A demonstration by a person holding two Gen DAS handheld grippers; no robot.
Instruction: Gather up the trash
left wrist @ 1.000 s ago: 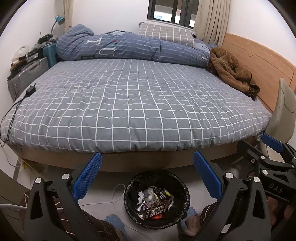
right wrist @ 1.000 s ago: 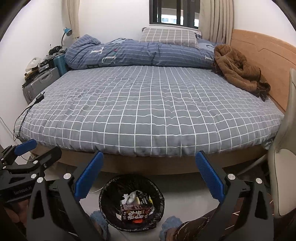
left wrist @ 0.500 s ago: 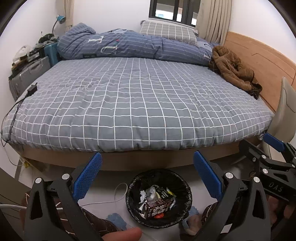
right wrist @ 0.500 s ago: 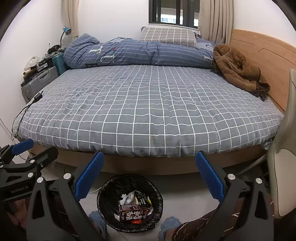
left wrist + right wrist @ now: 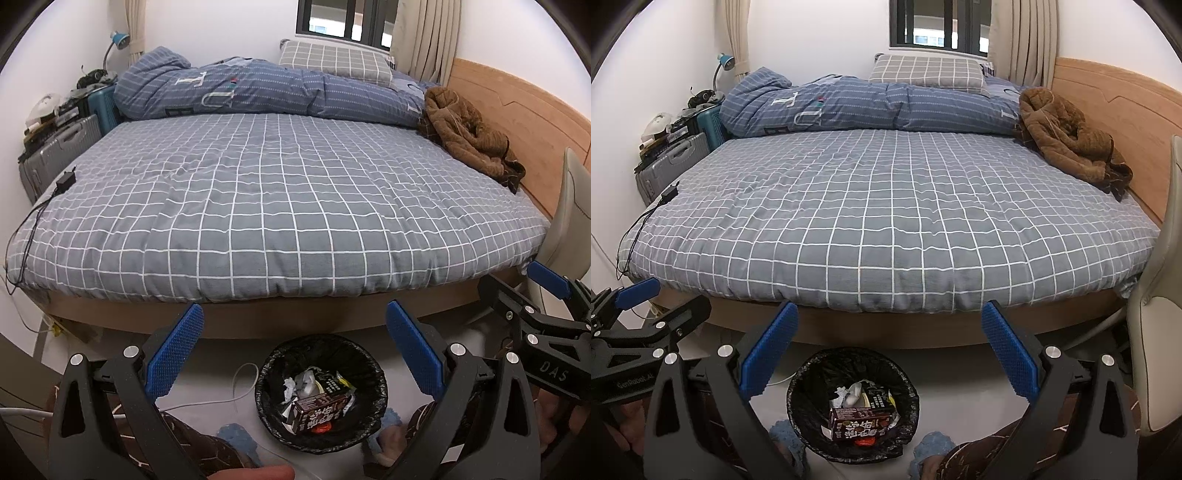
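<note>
A round bin lined with a black bag [image 5: 269, 373] stands on the floor in front of the bed. It holds a brown drink carton [image 5: 319, 411], crumpled paper [image 5: 295, 384] and wrappers. My left gripper [image 5: 294, 317] hovers above the bin, open, nothing between its blue pads. In the right wrist view the same bin [image 5: 803, 387] and carton [image 5: 862, 428] lie below my right gripper [image 5: 890, 321], which is also open and holds nothing. Each gripper shows at the edge of the other's view.
A wide bed with a grey checked cover [image 5: 277, 192] fills the view ahead, with a blue duvet [image 5: 871, 107] and a brown jacket [image 5: 469, 136] at its far side. Suitcases [image 5: 59, 155] stand on the left and a beige chair [image 5: 1156, 332] on the right. A white cable [image 5: 236, 395] lies beside the bin.
Both views have shifted slightly, so the bed sits a little lower in frame. A fingertip has come into the bottom edge of the left wrist view. Both grippers stay open.
</note>
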